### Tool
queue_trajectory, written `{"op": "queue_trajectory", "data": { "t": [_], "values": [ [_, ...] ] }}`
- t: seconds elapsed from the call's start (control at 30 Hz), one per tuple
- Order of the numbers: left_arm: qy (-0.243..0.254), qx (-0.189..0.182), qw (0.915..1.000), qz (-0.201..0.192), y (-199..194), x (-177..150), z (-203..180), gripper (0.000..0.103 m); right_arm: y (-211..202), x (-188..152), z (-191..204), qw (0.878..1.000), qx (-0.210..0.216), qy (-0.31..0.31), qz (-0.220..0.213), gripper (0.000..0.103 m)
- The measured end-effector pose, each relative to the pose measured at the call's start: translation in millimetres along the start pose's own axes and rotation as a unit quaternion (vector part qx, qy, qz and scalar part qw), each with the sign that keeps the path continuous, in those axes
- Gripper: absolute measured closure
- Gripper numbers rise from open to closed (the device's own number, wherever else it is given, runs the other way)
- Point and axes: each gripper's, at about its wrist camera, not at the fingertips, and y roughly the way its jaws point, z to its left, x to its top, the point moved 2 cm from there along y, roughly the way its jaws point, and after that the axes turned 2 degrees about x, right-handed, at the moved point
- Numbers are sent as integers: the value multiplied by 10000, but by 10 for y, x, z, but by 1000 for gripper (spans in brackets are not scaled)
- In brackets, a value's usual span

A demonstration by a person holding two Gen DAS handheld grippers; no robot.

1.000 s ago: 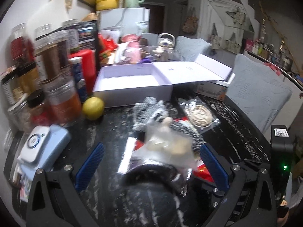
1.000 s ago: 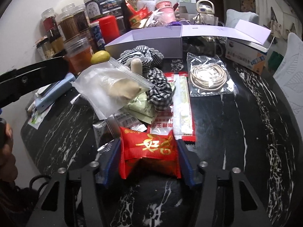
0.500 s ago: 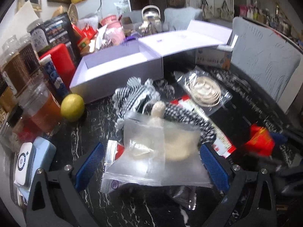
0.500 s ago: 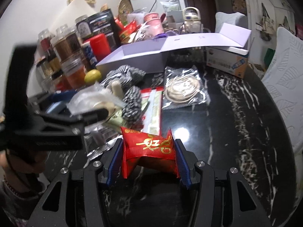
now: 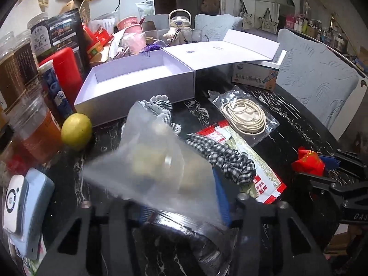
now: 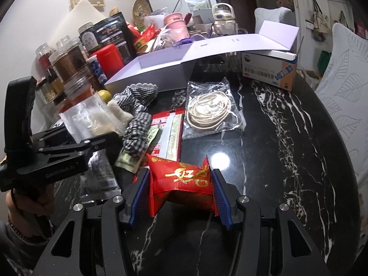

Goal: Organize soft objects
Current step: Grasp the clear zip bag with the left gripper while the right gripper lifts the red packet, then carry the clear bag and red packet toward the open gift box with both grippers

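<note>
Right gripper tilts down over the black marble table, clamped on a red packet with gold characters. Left gripper also angles down, jaws closing on a clear bag lifted off the pile of soft things; its side reads partly, blurred. Beyond, checked cloth, bagged cord, open white box

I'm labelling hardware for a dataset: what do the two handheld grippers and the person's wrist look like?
Both the right gripper and the left gripper have black angular frames with silver screws and ribbed blue pads on the fingers. The left one bears white lettering on its side. A dark beaded bracelet circles the wrist.
</note>
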Motion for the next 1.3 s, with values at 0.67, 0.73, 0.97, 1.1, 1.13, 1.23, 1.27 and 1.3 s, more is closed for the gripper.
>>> {"op": "queue_trajectory", "data": {
  "t": [0.67,0.73,0.97,1.1,1.13,1.23,1.27,1.3],
  "values": [
    [-214,-229,9969,-721,-470,202,207,77,-37,187,86,9997,208,29,-115,50],
    [-187,-235,9963,-801,-549,258,218,77,-80,248,100,9997,194,5,-159,50],
    [-163,-197,9919,-1242,-820,469,280,77,-290,598,219,9986,135,-274,-431,50],
    [-157,-283,9898,-1387,-911,604,306,77,-402,874,301,9968,293,-400,-624,50],
    [-153,-297,9894,-1414,-927,642,314,77,-430,942,323,9963,333,-427,-673,50],
    [-84,-302,9875,-1543,-985,788,349,77,-501,1173,405,9942,454,-530,-818,50],
    [-69,-277,9868,-1595,-1003,834,365,77,-525,1253,425,9933,504,-566,-867,50],
    [-49,-235,9862,-1640,-1012,882,383,77,-547,1344,448,9924,554,-615,-913,50]
  ]
}}
